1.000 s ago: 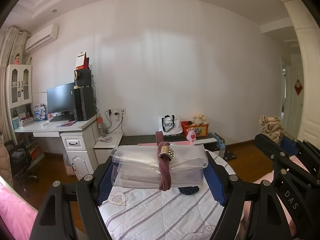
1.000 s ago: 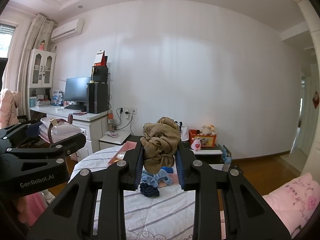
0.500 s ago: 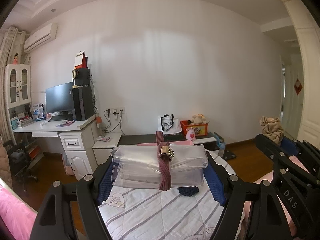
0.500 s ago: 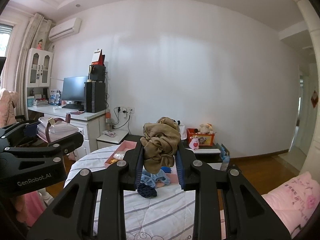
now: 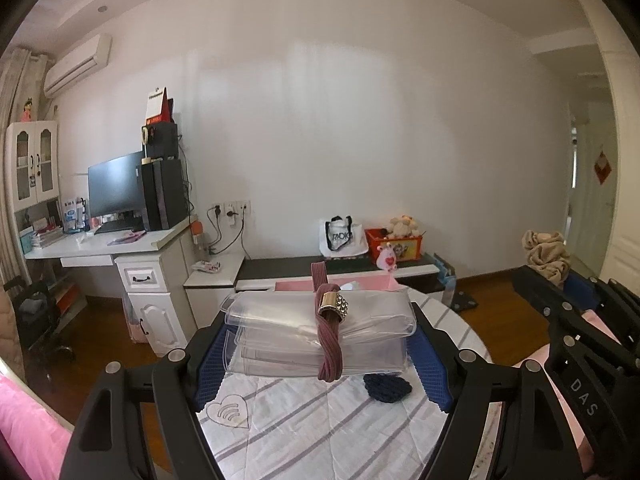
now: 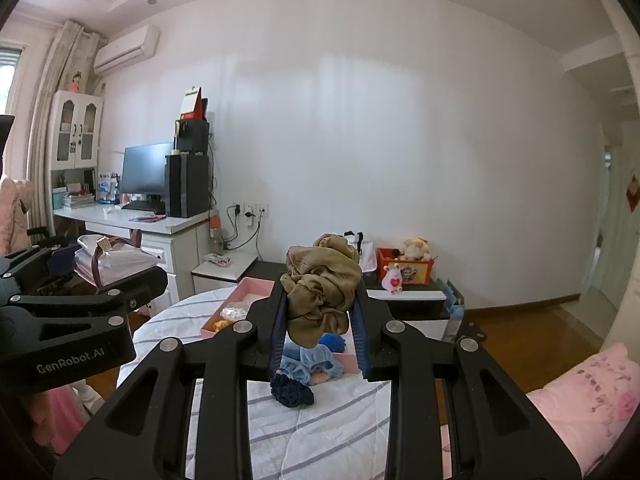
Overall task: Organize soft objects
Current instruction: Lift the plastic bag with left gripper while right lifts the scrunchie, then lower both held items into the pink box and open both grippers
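Observation:
My left gripper point(image 5: 316, 344) is shut on a stack of clear plastic pouches point(image 5: 280, 320) bound by a mauve hair band point(image 5: 330, 340) with a gold clasp. It hangs over the round table's striped white cloth point(image 5: 320, 432). My right gripper point(image 6: 320, 320) is shut on a crumpled tan scrunchie point(image 6: 320, 292), which bulges above its fingers. Below it on the cloth lie a navy scrunchie point(image 6: 292, 390) and a light blue one point(image 6: 308, 360), next to a pink box point(image 6: 240, 300). The navy scrunchie point(image 5: 387, 387) also shows under the pouches. The right gripper point(image 5: 560, 280) stands to the right of the left one.
A white desk point(image 5: 120, 240) with a monitor and drawers stands at the left wall. Behind the table runs a low dark shelf point(image 6: 408, 300) with a toy box and a bag. A pink pillow point(image 6: 580, 392) lies at the right. Wooden floor surrounds the table.
Both grippers have edged forward over the table toward the pink box, which now looks nearer and larger. Each still grips its load as before.

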